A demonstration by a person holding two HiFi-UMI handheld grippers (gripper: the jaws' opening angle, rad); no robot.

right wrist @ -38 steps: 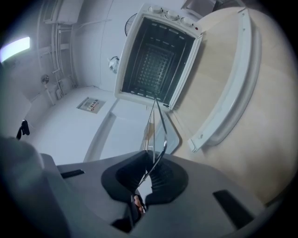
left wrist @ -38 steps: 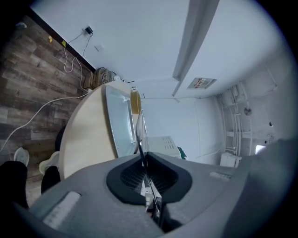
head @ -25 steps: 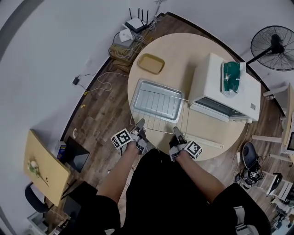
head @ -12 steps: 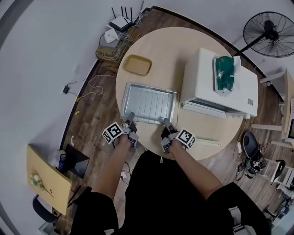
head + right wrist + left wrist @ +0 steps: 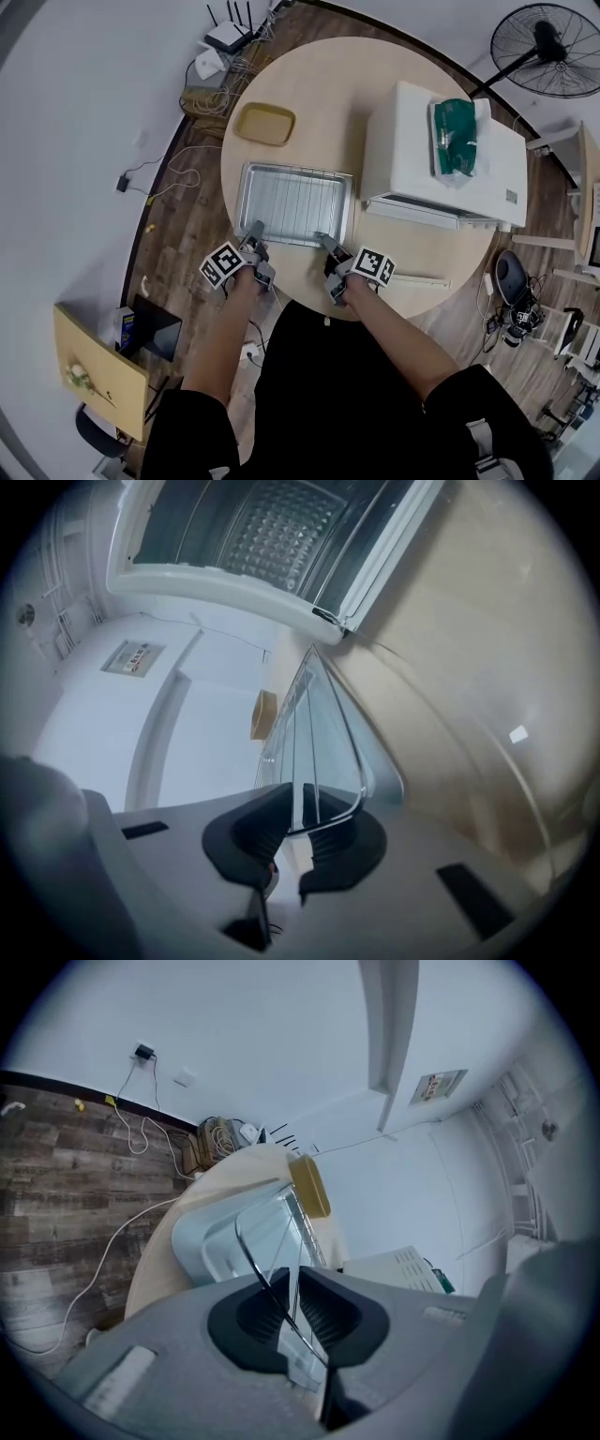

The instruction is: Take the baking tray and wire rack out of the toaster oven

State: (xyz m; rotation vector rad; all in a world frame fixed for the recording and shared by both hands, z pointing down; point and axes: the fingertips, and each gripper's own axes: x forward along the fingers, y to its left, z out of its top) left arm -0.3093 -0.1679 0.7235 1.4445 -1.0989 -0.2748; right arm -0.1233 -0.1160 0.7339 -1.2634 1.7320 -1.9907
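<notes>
The wire rack point(image 5: 292, 202) rests over the silver baking tray point(image 5: 246, 192) on the round table, left of the white toaster oven point(image 5: 412, 150). My left gripper point(image 5: 253, 228) is shut on the rack's near-left edge wire point(image 5: 251, 1251). My right gripper point(image 5: 325, 242) is shut on its near-right edge wire point(image 5: 323, 724). In both gripper views the thin wire runs between the ribbed pads, left gripper point(image 5: 292, 1312) and right gripper point(image 5: 302, 832). Both sets of jaws have just eased open a touch, with the wire still between them. The oven's door point(image 5: 427, 214) hangs open, and its cavity point(image 5: 272, 527) shows bare.
A yellow dish point(image 5: 263, 123) sits beyond the tray. A green item point(image 5: 454, 139) lies on the oven top. A standing fan point(image 5: 548, 47) is at the far right, a router and cables point(image 5: 227, 36) on the floor behind the table. The table's near edge point(image 5: 281, 300) is just under my hands.
Both grippers have carried the rack away from the near table edge and down. It hung partly past the tray's near side before; now it lies over the tray.
</notes>
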